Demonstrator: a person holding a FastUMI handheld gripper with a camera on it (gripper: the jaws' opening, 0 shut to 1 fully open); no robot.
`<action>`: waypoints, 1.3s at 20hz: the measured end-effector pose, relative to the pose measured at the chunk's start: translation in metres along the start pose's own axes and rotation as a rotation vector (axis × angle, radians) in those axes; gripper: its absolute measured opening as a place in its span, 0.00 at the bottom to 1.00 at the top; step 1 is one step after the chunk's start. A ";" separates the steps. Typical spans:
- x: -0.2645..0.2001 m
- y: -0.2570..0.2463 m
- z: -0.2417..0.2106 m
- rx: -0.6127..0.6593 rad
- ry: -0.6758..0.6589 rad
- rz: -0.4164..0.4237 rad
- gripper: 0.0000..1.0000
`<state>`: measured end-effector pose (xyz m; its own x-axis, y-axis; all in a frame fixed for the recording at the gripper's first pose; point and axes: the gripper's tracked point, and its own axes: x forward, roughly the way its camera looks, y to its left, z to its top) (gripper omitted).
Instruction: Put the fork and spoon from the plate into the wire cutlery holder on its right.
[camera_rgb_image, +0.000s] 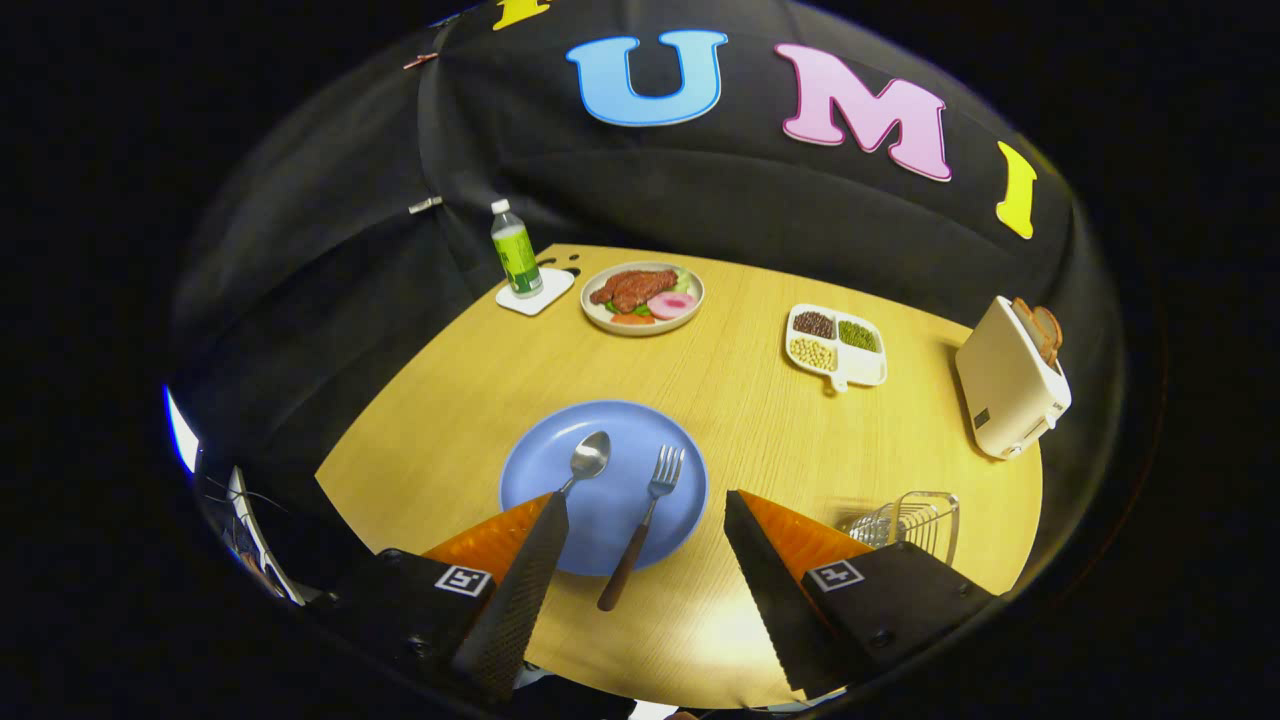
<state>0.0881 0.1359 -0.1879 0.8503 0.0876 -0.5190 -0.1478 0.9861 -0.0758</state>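
A blue plate (620, 440) lies on the wooden table just ahead of my fingers. On it rest a steel spoon (588, 457) and a steel fork (645, 515) with a brown handle that sticks out over the plate's near rim. The spoon's handle runs behind my left fingertip (548, 510). My gripper (645, 500) hovers open above the plate's near edge, with the fork's handle between the fingers, untouched. The wire cutlery holder (915, 520) stands to the right of the plate, partly hidden behind my right finger.
Beyond the blue plate sit a plate of food (642, 297), a green bottle (515, 250) on a white coaster and a white divided tray (836, 345) of beans. A white toaster (1010, 380) with bread stands at the far right, behind the wire holder.
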 end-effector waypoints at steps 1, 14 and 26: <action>0.009 0.003 -0.007 -0.005 0.023 0.003 0.98; 0.090 0.018 -0.068 -0.005 0.265 0.007 0.80; 0.105 0.015 -0.076 0.074 0.361 0.028 0.11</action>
<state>0.1369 0.1492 -0.3087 0.6112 0.0724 -0.7882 -0.1205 0.9927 -0.0023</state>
